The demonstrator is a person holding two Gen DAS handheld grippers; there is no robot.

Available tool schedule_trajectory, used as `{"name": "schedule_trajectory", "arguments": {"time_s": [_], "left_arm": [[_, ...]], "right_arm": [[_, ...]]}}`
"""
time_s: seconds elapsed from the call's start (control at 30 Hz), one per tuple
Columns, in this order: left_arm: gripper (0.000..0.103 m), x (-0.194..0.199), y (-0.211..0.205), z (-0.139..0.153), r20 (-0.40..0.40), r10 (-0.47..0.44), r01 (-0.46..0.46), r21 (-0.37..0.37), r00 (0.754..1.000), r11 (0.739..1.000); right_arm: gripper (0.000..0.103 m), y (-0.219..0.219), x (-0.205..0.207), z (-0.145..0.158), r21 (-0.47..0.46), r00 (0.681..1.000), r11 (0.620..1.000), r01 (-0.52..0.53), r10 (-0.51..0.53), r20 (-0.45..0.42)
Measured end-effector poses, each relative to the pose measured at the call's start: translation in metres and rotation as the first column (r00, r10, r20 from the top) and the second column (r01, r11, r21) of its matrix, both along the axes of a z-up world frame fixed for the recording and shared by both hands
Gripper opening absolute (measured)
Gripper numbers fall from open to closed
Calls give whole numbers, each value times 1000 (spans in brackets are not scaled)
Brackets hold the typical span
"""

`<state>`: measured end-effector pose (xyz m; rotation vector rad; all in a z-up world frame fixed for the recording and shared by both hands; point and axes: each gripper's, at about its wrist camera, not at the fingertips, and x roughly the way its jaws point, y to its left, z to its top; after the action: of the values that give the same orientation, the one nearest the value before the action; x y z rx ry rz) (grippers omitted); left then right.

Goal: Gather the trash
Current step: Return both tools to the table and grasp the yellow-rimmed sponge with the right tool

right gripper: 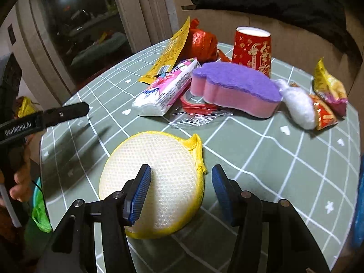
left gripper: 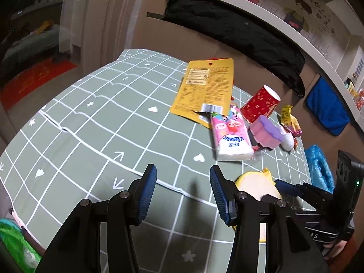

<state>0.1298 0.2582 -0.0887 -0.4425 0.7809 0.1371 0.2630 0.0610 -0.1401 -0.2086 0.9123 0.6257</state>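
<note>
On the green grid tablecloth (left gripper: 91, 125) the trash lies in a cluster: a yellow packet (left gripper: 204, 88), a red paper cup (right gripper: 252, 50), a pink tissue pack (right gripper: 166, 91), a purple-and-pink sponge (right gripper: 236, 86), a white wad (right gripper: 298, 107), snack wrappers (right gripper: 329, 86), a red tape roll (right gripper: 195, 104) and an orange-red bag (right gripper: 202, 43). Nearer lies a round yellow mesh sponge (right gripper: 159, 182). My right gripper (right gripper: 181, 169) is open just above it, one finger over the mesh, the other past its rim. My left gripper (left gripper: 183, 173) is open over bare cloth, left of that sponge (left gripper: 257, 186).
A green bag (left gripper: 16, 245) hangs off the table's near left edge and a blue bag (left gripper: 318, 166) off its right. Cardboard boxes (left gripper: 159, 29) with a black garment (left gripper: 238, 34) stand behind the table. A hand (right gripper: 20, 182) holds the left gripper.
</note>
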Motion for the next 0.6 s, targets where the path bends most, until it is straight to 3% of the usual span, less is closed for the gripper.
{"name": "schedule_trajectory", "arguments": {"time_s": [0.2,0.3,0.37,0.4,0.47,0.5,0.6], "left_arm": [[50,1,2,-5,-6,-5,5,-17,1000,1000],[50,1,1,-5,-6,-7,7,-23,1000,1000],[50,1,1,-5,-7,-7,7,-23,1000,1000],[50,2,1,-5,-8,-8,8,-21,1000,1000],[50,3,1,-5,-14,-8,8,-21,1000,1000],[50,4,0,-4,-16,-10,9,-23,1000,1000],[50,5,-3,-3,-12,-20,20,-24,1000,1000]], "right_arm": [[77,15,-6,-5,-22,999,999,-44,44,25],[78,22,-9,-5,-70,997,995,-64,67,34],[67,20,-9,-4,-57,997,996,-66,68,28],[43,19,-11,-2,-40,996,995,-86,87,25],[33,18,-11,1,-19,994,994,-107,107,6],[19,17,-13,2,-20,995,995,-101,101,11],[13,8,-19,12,-2,994,995,-101,101,37]]}}
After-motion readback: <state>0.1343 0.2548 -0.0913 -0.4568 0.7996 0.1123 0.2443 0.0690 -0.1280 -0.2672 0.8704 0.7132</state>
